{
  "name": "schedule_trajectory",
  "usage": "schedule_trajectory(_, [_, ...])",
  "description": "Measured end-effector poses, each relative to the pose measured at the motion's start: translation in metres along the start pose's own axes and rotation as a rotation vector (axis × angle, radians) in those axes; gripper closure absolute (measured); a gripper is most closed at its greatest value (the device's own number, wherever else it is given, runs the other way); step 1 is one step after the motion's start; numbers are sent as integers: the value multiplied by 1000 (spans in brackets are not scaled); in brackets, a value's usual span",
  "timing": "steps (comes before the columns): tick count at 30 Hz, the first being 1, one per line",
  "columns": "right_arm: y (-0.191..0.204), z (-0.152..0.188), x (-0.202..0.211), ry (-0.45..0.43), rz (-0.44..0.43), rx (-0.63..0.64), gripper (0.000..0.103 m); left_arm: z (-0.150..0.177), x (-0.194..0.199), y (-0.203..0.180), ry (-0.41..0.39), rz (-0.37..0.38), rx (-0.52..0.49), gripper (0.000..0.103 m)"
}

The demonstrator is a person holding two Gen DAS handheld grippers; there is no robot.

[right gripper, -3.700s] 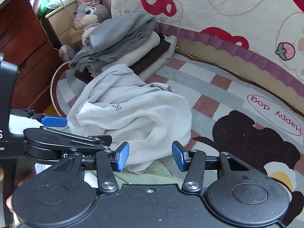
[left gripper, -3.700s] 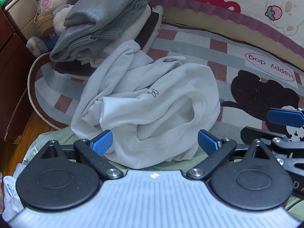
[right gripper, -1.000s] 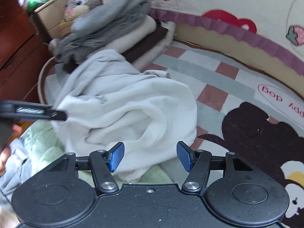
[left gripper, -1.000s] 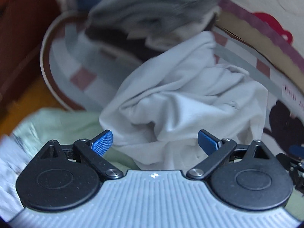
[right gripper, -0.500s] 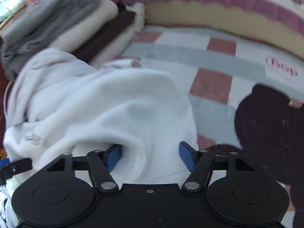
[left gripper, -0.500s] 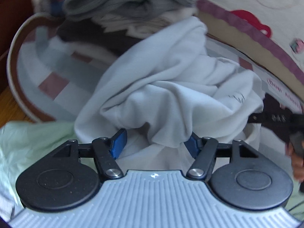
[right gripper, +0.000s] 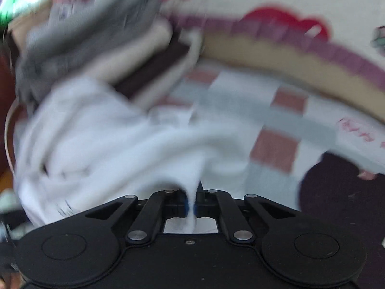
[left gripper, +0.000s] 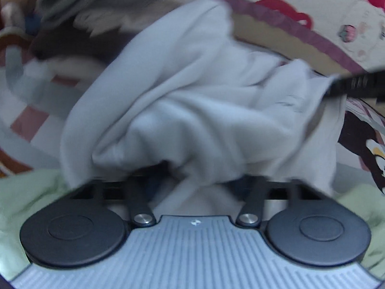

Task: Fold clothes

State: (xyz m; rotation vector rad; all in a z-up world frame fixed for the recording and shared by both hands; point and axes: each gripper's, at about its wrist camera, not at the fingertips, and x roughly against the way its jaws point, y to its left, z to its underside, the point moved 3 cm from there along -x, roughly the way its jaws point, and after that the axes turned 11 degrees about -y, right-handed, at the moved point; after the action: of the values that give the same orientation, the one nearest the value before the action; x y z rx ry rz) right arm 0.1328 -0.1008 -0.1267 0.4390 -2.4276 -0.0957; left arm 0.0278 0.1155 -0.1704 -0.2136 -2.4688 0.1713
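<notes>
White garment [right gripper: 101, 144]: your right gripper [right gripper: 191, 206] jaws pinch a fold; left gripper [left gripper: 192, 183] jaws, just narrowing, buried in cloth—grip unclear.

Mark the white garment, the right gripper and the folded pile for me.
white garment [left gripper: 204, 110], left wrist view, on its bunched middle.
right gripper [right gripper: 191, 206], right wrist view, between fingertips pinching a white fold.
folded pile [right gripper: 101, 31], right wrist view, on the grey top piece.

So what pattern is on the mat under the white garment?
The mat has a check of grey, pink and white blocks, clearest in the right wrist view despite blur.
</notes>
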Motion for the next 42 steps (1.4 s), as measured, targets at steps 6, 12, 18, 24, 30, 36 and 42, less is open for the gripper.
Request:
schedule_trajectory(6, [2,-12,84,-159,9,31,98,-13,38,-46,-95,-72,-87,90])
schedule_trajectory(12, [-37,-27,158,-291,-2,-96,98,-53,69,-93,-123,-61,-105,92])
schedule_trajectory(18, [-92,-50,242,-401,-35,-259,98,-113,135,-153,-265,-33,-163,93])
schedule_trajectory(24, [-116,-82,349,-519,-51,-240,98,-169,202,-222,-378,47,-230,93])
schedule_trajectory(30, [-129,-102,452,-614,-93,-168,98,-209,258,-271,-452,161,-231,93])
schedule_trajectory(36, [-155,-76,447,-526,-136,-115,98,-171,208,-278,-373,214,-218,92])
schedule_trajectory(42, [-198,-29,359,-388,-53,-65,98,-119,119,-277,-247,187,-246,93])
